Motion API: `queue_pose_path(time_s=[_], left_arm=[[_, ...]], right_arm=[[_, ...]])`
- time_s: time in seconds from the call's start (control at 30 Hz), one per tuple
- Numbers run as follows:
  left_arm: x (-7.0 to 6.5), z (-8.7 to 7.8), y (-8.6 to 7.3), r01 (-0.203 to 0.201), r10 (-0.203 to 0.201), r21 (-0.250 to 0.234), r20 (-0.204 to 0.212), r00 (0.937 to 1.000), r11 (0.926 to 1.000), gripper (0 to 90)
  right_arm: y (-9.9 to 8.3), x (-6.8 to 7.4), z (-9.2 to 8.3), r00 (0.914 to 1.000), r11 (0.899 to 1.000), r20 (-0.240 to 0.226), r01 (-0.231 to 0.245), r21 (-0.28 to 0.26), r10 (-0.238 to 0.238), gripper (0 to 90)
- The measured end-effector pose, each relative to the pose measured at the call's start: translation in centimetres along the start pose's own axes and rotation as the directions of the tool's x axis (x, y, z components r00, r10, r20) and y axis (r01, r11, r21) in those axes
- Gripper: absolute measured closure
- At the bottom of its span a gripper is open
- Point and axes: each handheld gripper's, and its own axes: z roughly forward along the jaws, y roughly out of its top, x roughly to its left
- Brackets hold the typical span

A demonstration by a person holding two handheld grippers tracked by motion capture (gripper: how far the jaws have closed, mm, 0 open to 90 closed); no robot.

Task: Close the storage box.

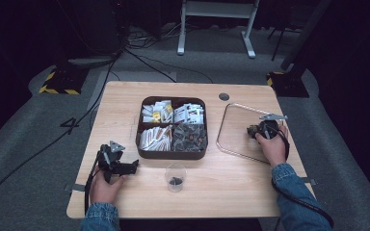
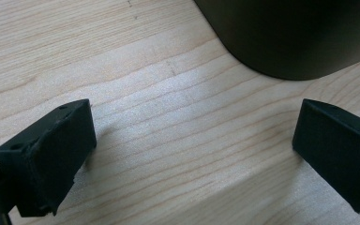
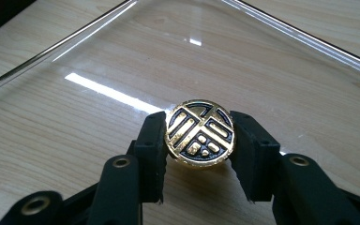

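My right gripper [image 1: 257, 131] [image 3: 200, 136] is shut on a round black disc with a gold pattern [image 3: 200, 132]. It holds the disc just above the floor of a clear glass tray [image 1: 236, 132] [image 3: 122, 61] at the table's right side. At the front left my left gripper [image 1: 133, 166] [image 2: 192, 140] rests low over the bare wood, open with nothing between its jaws. Its jaws point toward the near left corner of a dark brown compartment box [image 1: 172, 155] [image 2: 286, 37].
The brown box holds several kinds of small packets in its compartments. A clear plastic cup [image 1: 175, 174] with a small dark item [image 1: 175, 181] in it stands in front of the box. The wooden table [image 1: 221, 187] has a cable hole at the back.
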Motion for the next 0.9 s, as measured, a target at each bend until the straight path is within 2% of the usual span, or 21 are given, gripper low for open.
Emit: queue_pose_path(time_s=[0.37,0.63,0.9], left_arm=[[0.0,0.0,0.0,0.001,-0.001,-0.001,0.000,1.0000,1.0000,0.2],[0.0,0.0,0.0,0.002,-0.002,-0.001,-0.001,1.0000,1.0000,0.2],[0.0,0.0,0.0,0.003,-0.003,-0.001,-0.001,1.0000,1.0000,0.2]], right_arm=[[0.8,-0.1,-1.6,1.0000,1.000,-0.005,-0.004,-0.028,0.004,58.5],[2.0,0.5,-3.1,0.9991,0.999,-0.038,-0.020,-0.041,0.018,58.6],[3.8,1.3,-4.3,0.9987,0.999,-0.050,0.006,-0.052,-0.008,58.6]])
